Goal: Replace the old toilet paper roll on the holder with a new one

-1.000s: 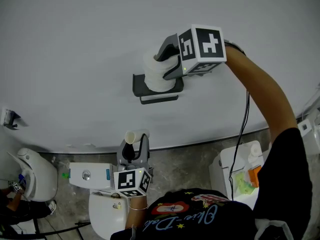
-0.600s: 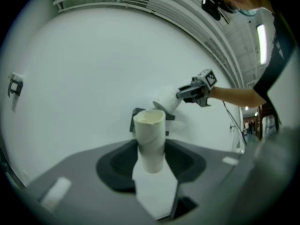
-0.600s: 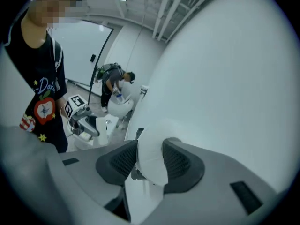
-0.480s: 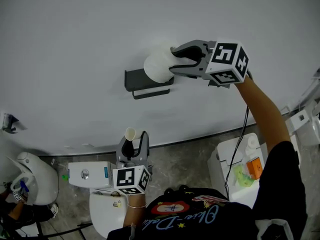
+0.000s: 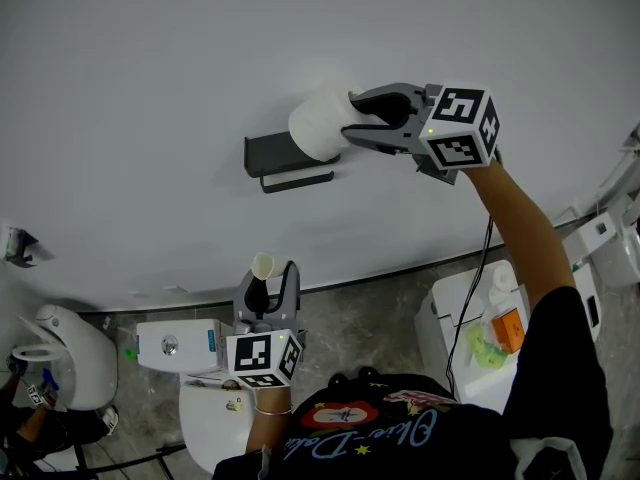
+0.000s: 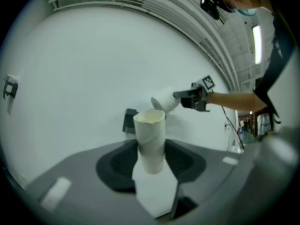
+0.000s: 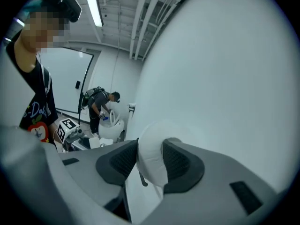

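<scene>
Right gripper (image 5: 352,118), jaws just tightened on new roll (image 5: 318,126): best line core with holder (image 5: 266,155) just past tips, slide level; left gripper (image 5: 268,290) clamps old tube (image 5: 262,267).

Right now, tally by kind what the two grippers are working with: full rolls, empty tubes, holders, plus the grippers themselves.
full toilet paper roll: 1
empty cardboard tube: 1
wall holder: 1
grippers: 2, the left gripper and the right gripper, whose fingers have just been closing on the roll
Total: 5
</scene>
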The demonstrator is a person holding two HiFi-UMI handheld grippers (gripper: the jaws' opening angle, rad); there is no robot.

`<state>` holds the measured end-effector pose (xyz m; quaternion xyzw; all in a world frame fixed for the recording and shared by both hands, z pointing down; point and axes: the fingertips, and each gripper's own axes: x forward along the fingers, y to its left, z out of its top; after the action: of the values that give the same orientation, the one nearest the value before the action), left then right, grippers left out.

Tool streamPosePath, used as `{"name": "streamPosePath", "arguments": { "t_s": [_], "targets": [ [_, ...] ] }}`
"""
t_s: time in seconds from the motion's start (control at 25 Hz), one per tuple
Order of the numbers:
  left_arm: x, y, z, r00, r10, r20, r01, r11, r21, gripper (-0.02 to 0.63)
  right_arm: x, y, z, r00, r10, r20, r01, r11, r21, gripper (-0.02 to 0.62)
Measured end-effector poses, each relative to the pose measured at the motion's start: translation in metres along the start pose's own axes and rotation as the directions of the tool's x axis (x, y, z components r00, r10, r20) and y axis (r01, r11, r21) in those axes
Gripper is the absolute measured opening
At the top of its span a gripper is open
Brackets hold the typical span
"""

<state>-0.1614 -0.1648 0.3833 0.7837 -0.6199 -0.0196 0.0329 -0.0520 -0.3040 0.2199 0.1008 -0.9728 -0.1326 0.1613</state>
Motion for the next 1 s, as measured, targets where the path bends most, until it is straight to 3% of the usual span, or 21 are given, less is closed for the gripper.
{"name": "streamPosePath", "arguments": {
  "t_s": [0.16,0.44,0.6,0.8,1.0],
  "targets": [
    [-0.004,-0.001,0.0,1.0,0.002,0.001,-0.002,1.0,0.005,0.178,-0.008,0.005,0.002,0.995,0.006,0.097,-0.017,0.994,0.106,0.173],
    [0.003,0.001,0.0,1.0,-0.01,-0.012,0.01,1.0,0.01,0.178,-0.02,0.002,-0.005,0.965,-0.053,0.259,-0.021,0.962,0.273,0.173],
    [0.01,0.001,0.001,0.999,-0.025,-0.021,0.025,1.0,0.009,0.178,-0.031,0.003,-0.01,0.929,-0.092,0.357,-0.05,0.928,0.37,0.173],
    [0.012,-0.013,-0.002,0.999,-0.044,-0.019,0.044,0.999,0.023,0.178,-0.063,0.015,-0.028,0.866,-0.169,0.47,-0.078,0.884,0.46,0.172],
    [0.021,-0.015,-0.003,0.998,-0.057,-0.027,0.058,0.998,0.03,0.178,-0.08,0.015,-0.063,0.837,-0.257,0.483,-0.057,0.837,0.544,0.172]
  ]
}}
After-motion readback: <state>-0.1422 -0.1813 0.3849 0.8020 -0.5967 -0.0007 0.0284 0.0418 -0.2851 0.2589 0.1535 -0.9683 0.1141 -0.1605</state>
